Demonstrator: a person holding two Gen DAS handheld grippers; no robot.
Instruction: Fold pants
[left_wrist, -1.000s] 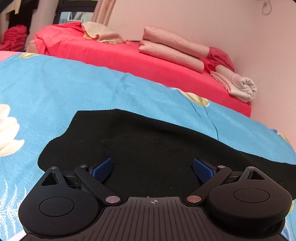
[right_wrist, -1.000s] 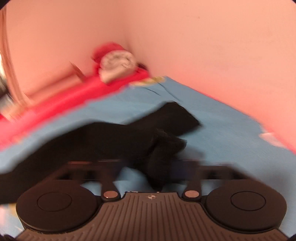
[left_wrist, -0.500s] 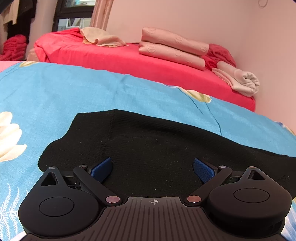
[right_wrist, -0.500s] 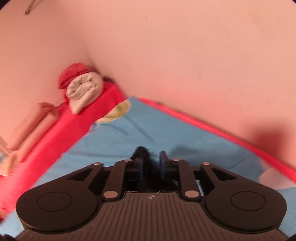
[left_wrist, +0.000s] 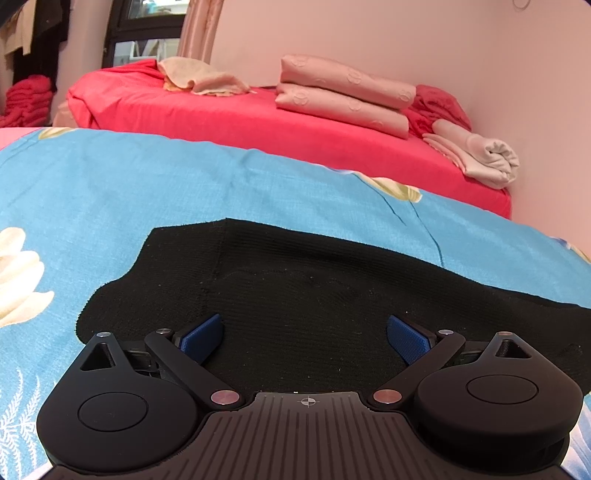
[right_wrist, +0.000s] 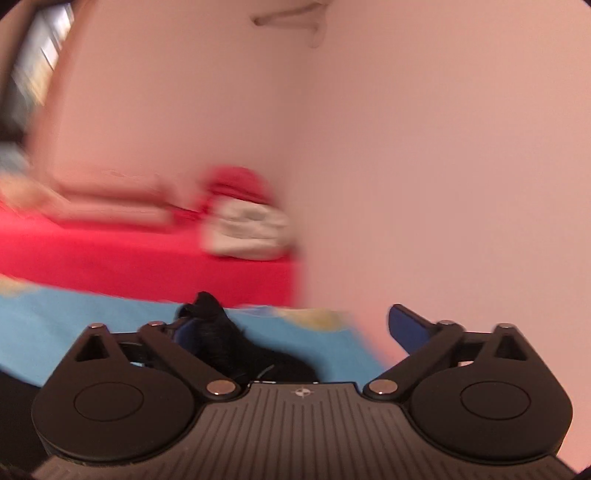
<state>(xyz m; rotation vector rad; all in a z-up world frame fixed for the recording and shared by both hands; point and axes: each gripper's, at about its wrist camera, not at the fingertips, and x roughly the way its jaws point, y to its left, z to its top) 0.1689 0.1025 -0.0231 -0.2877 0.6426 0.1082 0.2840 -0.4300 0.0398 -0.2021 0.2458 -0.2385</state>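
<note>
The black knit pants (left_wrist: 314, 295) lay mostly unfolded on the blue floral bedsheet (left_wrist: 147, 192), with both the left gripper (left_wrist: 304, 338) and the right gripper (right_wrist: 295, 328) spread wide, gripping nothing.

Matt black ribbed knit cloth on the pants (left_wrist: 317, 295), flecked with pale lint, spread over a smooth blue printed cotton sheet (left_wrist: 147, 192). Matt black plastic on the left gripper (left_wrist: 306, 338), with blue textured pads (left_wrist: 201, 338) and dull metal pivot pins. Embossed pink cloth on the folded bedding (left_wrist: 343, 98) at the far edge.
</note>
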